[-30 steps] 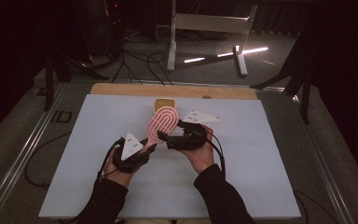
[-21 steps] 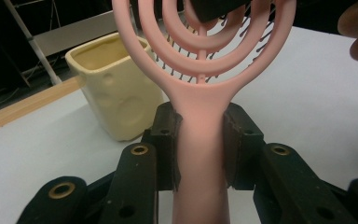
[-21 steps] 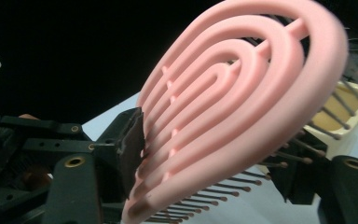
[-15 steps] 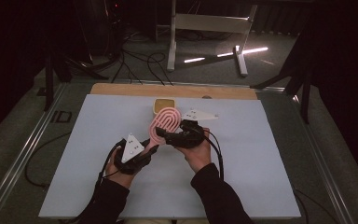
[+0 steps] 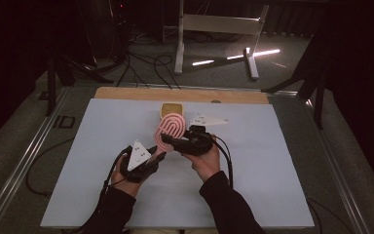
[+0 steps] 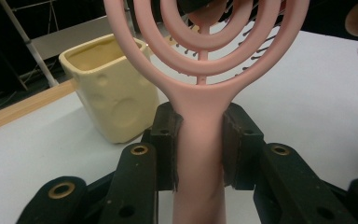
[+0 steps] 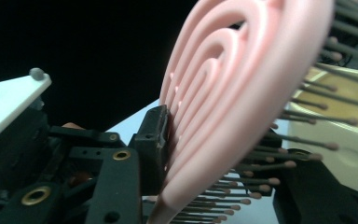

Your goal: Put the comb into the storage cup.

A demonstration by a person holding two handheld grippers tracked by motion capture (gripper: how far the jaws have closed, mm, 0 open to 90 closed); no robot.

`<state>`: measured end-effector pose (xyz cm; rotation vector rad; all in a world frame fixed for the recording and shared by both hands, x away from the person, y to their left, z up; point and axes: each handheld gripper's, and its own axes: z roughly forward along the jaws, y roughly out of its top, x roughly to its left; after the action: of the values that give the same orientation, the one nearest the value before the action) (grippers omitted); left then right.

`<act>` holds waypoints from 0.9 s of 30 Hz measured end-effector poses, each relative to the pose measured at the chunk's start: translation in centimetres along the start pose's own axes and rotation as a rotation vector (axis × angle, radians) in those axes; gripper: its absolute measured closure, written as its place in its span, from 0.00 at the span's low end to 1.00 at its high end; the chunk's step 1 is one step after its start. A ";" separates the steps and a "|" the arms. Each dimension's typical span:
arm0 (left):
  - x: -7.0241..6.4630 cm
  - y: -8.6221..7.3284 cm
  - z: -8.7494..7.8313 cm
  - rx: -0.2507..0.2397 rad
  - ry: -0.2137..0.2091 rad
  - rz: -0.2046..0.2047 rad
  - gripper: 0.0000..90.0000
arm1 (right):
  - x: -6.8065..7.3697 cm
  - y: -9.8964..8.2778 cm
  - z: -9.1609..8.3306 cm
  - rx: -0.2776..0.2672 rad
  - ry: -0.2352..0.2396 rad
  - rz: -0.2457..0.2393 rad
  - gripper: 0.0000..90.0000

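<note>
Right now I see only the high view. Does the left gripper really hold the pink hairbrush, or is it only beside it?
Observer: It holds it. In the left gripper view, the fingers of the left gripper press on both sides of the hairbrush handle, just under the head.
Operator: And the other hand?
Observer: The right gripper has just been closing on the brush head. One finger lies against the smooth back, the other is on the side of the bristles.
Operator: What stands behind the brush?
Observer: A cream cup. It is upright with its opening upward, and there are round dimples on its walls.
</note>
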<state>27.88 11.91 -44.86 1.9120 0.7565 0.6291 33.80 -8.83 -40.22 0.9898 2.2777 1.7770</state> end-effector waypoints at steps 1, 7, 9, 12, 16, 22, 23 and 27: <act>0.0 0.0 0.0 0.002 0.001 0.003 0.78 | 0.1 0.0 0.0 0.001 0.006 0.000 0.67; 0.1 0.0 0.0 0.001 -0.004 -0.016 0.78 | 0.6 0.2 0.3 0.012 0.034 0.000 0.71; 0.1 0.0 0.0 -0.003 -0.007 -0.019 0.77 | 0.5 0.3 0.3 0.006 0.040 0.004 0.71; 0.1 0.0 0.0 -0.004 -0.009 -0.020 0.77 | 0.6 0.3 0.3 0.001 0.043 0.010 0.71; 0.2 0.0 0.1 -0.003 -0.004 -0.029 0.68 | 0.8 0.3 0.3 0.005 0.014 -0.010 0.71; 0.6 0.0 0.0 -0.006 -0.007 -0.075 0.50 | 0.9 0.3 0.4 0.002 0.011 -0.010 0.71; 0.7 0.0 0.0 -0.009 -0.006 -0.086 0.48 | 1.0 0.3 0.4 0.002 0.009 -0.012 0.71; 0.9 -0.2 -0.1 -0.023 0.011 -0.117 0.29 | 0.9 0.3 0.3 -0.002 0.006 -0.018 0.71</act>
<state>28.39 12.66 -44.93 1.8301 0.8573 0.5735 33.36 -8.03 -39.78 0.9621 2.2800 1.7776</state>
